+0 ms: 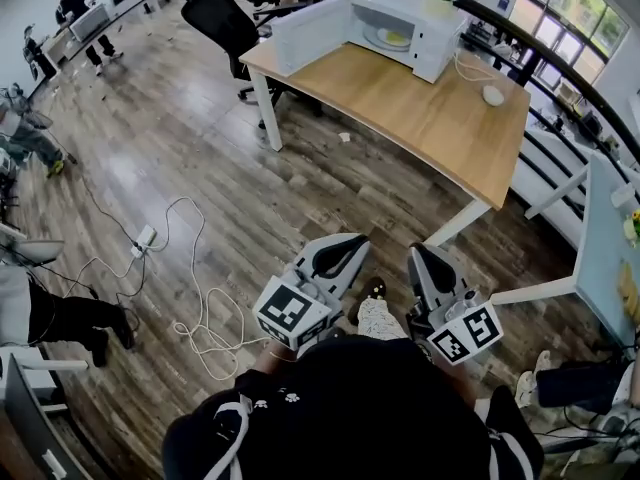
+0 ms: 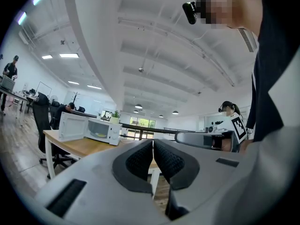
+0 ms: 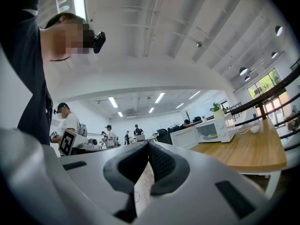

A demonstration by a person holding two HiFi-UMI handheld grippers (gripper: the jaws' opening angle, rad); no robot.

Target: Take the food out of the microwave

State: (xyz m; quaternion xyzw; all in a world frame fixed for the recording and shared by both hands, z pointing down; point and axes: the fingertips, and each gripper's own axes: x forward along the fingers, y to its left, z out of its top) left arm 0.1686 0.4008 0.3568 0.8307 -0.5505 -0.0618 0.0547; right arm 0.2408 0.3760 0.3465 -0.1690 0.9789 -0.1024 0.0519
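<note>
We see microwave open, plate with yellow food inside; left gripper, right gripper clenched, empty.

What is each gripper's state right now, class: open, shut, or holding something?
Left gripper: shut, holding nothing.
Right gripper: shut, holding nothing.

Both tongs are pale grey shells, the left gripper and the right gripper, each lined with black ribbed pads. Behind each sits a white cube printed with black square markers. Behind those, a black top, tiny white paw prints, white cords, and a small black camera worn at the head
</note>
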